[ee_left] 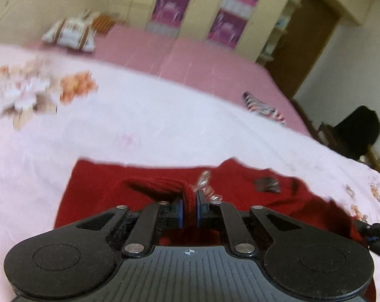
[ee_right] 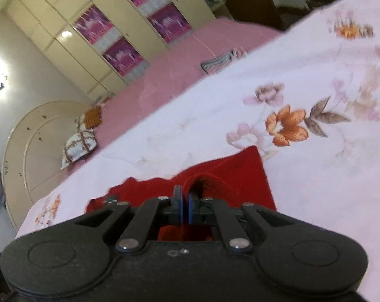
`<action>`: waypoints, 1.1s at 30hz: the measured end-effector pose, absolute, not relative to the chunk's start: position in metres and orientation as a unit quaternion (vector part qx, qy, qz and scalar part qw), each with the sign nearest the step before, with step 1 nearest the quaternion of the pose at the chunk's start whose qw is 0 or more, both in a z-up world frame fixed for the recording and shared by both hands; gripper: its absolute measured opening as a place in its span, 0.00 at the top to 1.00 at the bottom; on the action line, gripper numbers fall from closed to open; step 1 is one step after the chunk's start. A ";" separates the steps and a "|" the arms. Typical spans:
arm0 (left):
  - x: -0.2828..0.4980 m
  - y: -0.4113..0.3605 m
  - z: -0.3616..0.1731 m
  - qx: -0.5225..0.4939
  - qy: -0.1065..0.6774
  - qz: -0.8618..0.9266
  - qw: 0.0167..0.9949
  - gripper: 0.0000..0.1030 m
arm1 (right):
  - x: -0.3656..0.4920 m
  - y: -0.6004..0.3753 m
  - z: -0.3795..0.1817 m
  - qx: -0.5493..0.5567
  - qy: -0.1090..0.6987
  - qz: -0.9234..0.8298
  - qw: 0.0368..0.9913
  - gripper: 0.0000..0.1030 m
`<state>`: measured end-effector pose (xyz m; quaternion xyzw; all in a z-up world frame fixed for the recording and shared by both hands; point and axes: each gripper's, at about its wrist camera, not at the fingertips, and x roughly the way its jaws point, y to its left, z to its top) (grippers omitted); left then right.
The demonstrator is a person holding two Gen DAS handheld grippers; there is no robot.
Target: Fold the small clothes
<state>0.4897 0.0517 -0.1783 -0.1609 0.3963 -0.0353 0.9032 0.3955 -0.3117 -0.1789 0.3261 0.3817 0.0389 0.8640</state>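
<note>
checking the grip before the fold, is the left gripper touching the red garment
Touching: the left wrist view shows the left gripper pinching a bunch of the red garment.

Your garment (ee_left: 144, 188) lies on the sheet (ee_left: 139, 125) just ahead of both grippers. Beyond the sheet the bed (ee_left: 202, 65) runs back to the wardrobe (ee_left: 129, 2), with a folded cloth (ee_left: 263, 108) far right and a pillow (ee_left: 69, 34) far left.

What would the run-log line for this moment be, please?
left tongs: shut on red garment | right tongs: shut, fabric not visibly gripped | garment on floral sheet
</note>
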 end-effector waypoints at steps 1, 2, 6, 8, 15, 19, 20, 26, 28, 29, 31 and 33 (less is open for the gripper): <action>0.490 0.055 -0.177 -0.178 0.399 -0.035 0.899 0.92 | 0.396 -0.315 -0.181 0.340 0.379 0.036 0.860 0.85; 0.489 0.060 -0.172 -0.198 0.396 -0.035 0.896 0.87 | 0.394 -0.318 -0.179 0.344 0.370 0.035 0.862 0.80; 0.471 0.071 -0.146 -0.193 0.341 -0.002 0.920 0.03 | 0.374 -0.323 -0.151 0.301 0.299 -0.020 0.905 0.26; 0.462 0.074 -0.138 -0.184 0.322 -0.001 0.929 0.01 | 0.370 -0.312 -0.142 0.247 0.307 -0.009 0.919 0.47; 0.445 0.035 -0.158 -0.124 0.356 -0.051 0.925 0.01 | 0.352 -0.219 -0.148 -0.021 0.318 0.046 0.947 0.53; 0.457 0.020 -0.185 -0.050 0.391 -0.021 0.919 0.01 | 0.374 -0.202 -0.163 -0.057 0.347 0.039 0.935 0.54; 0.454 0.021 -0.188 -0.031 0.389 -0.011 0.921 0.01 | 0.377 -0.204 -0.168 -0.067 0.360 0.028 0.930 0.54; 0.438 0.037 -0.185 -0.029 0.379 0.017 0.925 0.01 | 0.373 -0.242 -0.172 0.005 0.374 -0.012 0.927 0.45; 0.428 0.047 -0.176 -0.071 0.372 0.021 0.925 0.01 | 0.369 -0.238 -0.164 0.011 0.368 -0.016 0.930 0.49; 0.422 0.047 -0.171 -0.072 0.363 0.018 0.929 0.01 | 0.363 -0.233 -0.156 0.013 0.356 -0.007 0.935 0.52; 0.405 0.036 -0.159 -0.047 0.344 -0.009 0.938 0.01 | 0.348 -0.221 -0.141 0.016 0.335 0.020 0.942 0.51; 0.392 0.023 -0.153 -0.032 0.335 -0.036 0.941 0.01 | 0.334 -0.203 -0.133 0.014 0.323 0.049 0.945 0.51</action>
